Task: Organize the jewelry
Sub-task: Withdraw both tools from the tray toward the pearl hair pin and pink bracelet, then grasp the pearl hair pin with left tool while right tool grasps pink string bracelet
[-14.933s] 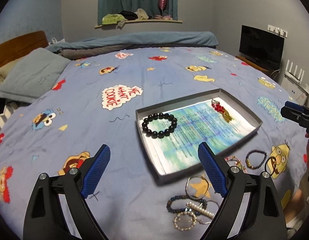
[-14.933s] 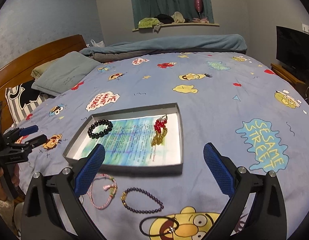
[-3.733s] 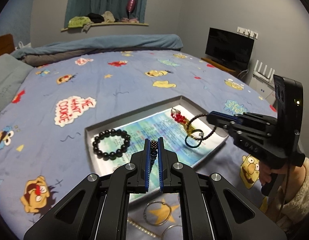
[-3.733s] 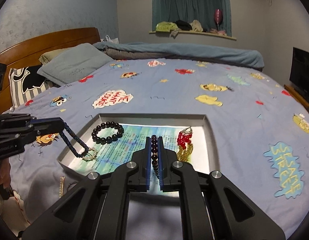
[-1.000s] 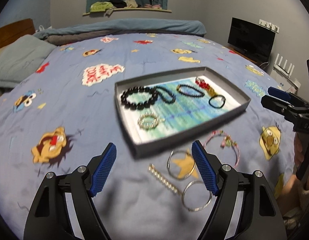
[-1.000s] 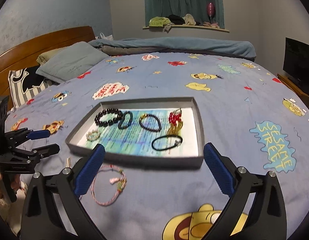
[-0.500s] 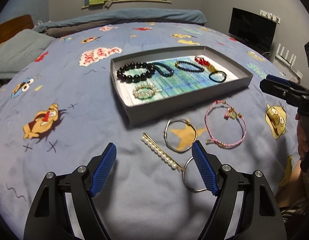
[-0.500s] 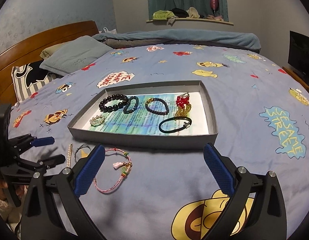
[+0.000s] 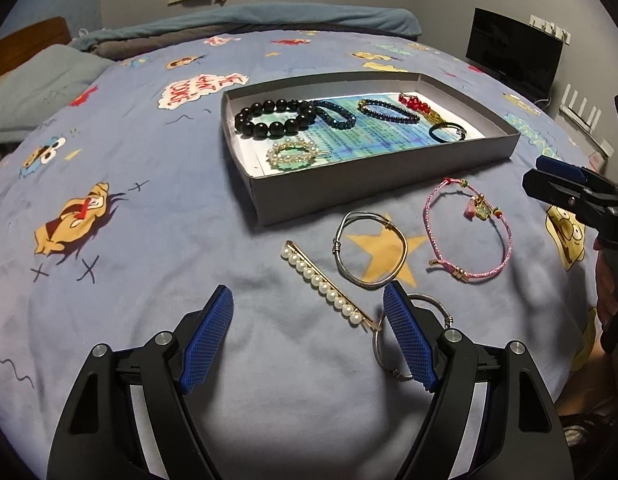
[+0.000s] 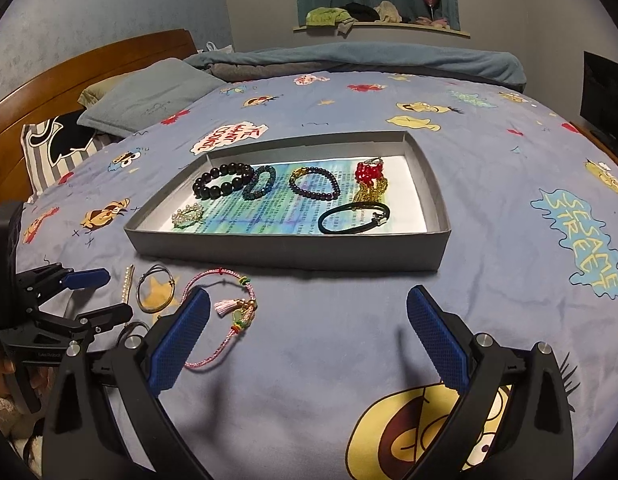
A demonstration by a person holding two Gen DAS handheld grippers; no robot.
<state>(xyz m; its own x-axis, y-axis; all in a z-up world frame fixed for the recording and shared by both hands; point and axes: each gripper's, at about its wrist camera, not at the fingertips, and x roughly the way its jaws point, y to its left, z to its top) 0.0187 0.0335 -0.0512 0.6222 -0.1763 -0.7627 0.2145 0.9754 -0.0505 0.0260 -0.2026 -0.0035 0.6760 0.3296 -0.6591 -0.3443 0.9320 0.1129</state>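
Both your grippers are spread apart and hold nothing: the left gripper [image 9: 307, 314] is above the pearl hair clip [image 9: 327, 286], the right gripper [image 10: 307, 318] near the pink cord bracelet [image 10: 225, 312]. These and two metal bangles [image 9: 369, 250] lie just in front of the gray tray [image 10: 293, 250], on the bedspread [image 9: 129, 184].
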